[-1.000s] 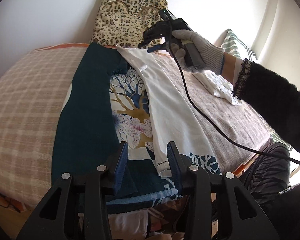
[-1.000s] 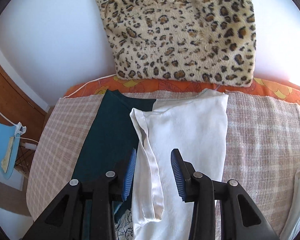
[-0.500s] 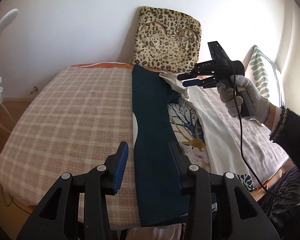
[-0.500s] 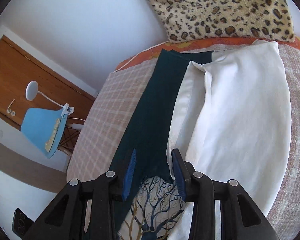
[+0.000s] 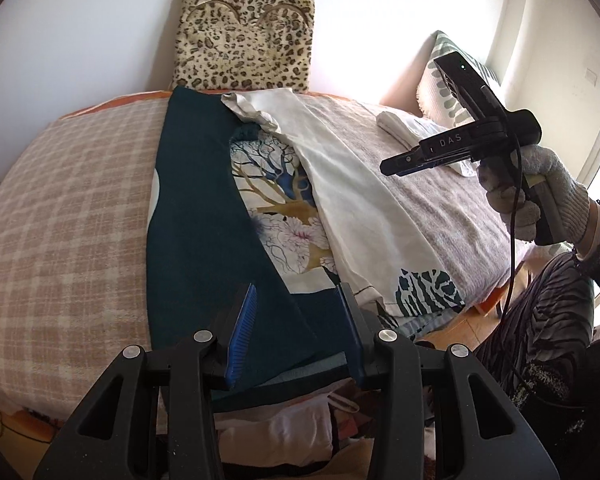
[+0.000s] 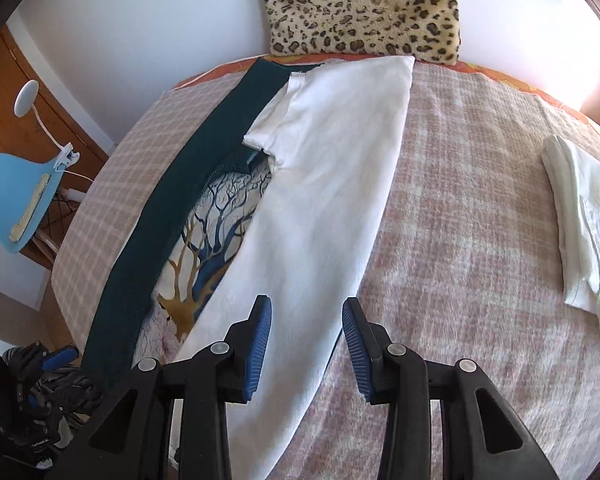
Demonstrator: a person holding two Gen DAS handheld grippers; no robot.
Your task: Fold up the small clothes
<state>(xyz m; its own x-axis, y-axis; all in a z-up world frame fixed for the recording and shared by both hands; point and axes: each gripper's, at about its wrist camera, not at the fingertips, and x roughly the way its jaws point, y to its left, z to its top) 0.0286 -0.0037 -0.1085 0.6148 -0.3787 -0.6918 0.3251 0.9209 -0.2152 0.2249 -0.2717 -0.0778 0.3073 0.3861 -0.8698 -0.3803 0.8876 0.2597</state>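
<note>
While laid lengthwise down the bed [image 5: 60,200], shows the shirt [image 5: 196,200] with both sides turned in: teal panel [image 6: 148,216] folded over from the left, white panel [image 6: 324,184] folded over from the right, tree print [image 5: 284,200] bare in the wedge between them. Reaches from the near bed edge up to the leopard cushion [image 5: 242,36] that leans on the wall. Bunches the white panel's sleeve near the collar end. Places the left gripper [image 5: 297,292] low at the near edge, jaws released and spread wide, straddling the teal panel's hem; cannot tell whether touching the cloth. Holds nothing there. Puts the right gripper [image 6: 306,308] up in the air to the right of the shirt, gripped by a gloved hand [image 5: 540,196], cable hanging from it. Has those jaws released too, wide apart and empty, framing the near right edge of the white panel from above, apart from it. Leaves a folded white cloth [image 6: 584,216] on the bed well to the right, near a striped pillow [image 5: 440,92]. Off the left of the bed, in the right wrist view, shows a blue chair [image 6: 16,196] with a white clip lamp [image 6: 26,98] on it.
</note>
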